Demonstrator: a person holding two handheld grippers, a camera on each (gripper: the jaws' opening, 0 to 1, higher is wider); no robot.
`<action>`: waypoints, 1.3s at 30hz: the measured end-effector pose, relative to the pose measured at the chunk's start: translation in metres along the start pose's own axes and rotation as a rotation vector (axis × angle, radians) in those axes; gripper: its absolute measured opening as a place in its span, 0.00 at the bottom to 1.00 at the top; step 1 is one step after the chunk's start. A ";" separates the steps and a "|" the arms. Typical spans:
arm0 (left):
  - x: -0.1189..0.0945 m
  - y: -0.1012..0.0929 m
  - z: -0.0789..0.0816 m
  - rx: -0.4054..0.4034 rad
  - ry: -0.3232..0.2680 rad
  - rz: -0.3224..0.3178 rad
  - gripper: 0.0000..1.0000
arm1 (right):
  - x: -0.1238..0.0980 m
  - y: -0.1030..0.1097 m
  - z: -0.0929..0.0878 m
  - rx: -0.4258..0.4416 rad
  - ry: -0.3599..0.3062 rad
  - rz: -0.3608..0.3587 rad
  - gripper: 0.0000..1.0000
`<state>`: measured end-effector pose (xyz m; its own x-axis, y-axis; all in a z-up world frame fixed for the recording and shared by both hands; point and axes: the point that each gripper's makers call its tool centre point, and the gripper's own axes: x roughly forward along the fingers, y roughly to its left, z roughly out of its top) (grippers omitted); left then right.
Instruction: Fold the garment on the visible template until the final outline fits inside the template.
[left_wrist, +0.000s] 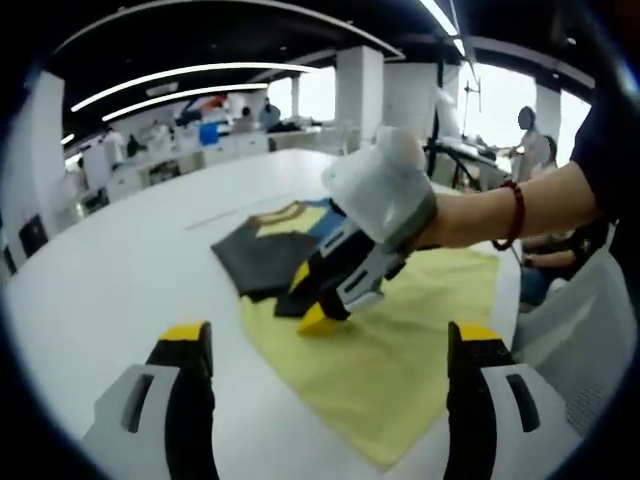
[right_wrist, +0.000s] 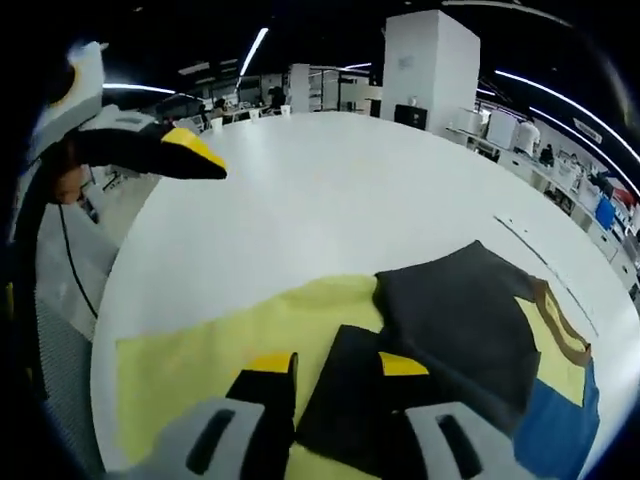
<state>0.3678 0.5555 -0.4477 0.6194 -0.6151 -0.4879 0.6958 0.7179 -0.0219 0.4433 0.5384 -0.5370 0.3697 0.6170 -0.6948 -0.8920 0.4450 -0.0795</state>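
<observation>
1. We see the dark grey folded garment (right_wrist: 455, 320) lying on the pale yellow rectangular template (right_wrist: 200, 360) on the white table (right_wrist: 330, 200).
2. Our right gripper (left_wrist: 318, 305) has its jaws down on the garment's edge; grip unclear.
3. Our left gripper (left_wrist: 325, 345) hangs jaws apart.

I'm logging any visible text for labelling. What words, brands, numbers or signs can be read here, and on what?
None can be read.
Garment: dark, yellow and blue panels with a brown neckline, no print or label visible.
Left gripper and right gripper: no legible markings.
White table: blank.
Background desks and pillars: too small and blurred.
</observation>
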 end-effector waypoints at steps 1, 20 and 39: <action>0.000 0.000 -0.002 0.002 0.008 0.001 0.93 | 0.000 0.001 0.001 0.003 -0.002 0.000 0.22; 0.000 -0.004 -0.008 -0.018 0.026 -0.006 0.91 | -0.002 -0.012 0.002 0.061 -0.010 -0.048 0.01; -0.003 -0.008 -0.005 -0.024 0.020 -0.007 0.91 | -0.045 -0.041 0.020 0.287 -0.148 -0.106 0.00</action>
<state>0.3586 0.5535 -0.4501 0.6072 -0.6135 -0.5048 0.6908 0.7216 -0.0460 0.4685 0.5051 -0.4877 0.5090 0.6356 -0.5805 -0.7449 0.6632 0.0731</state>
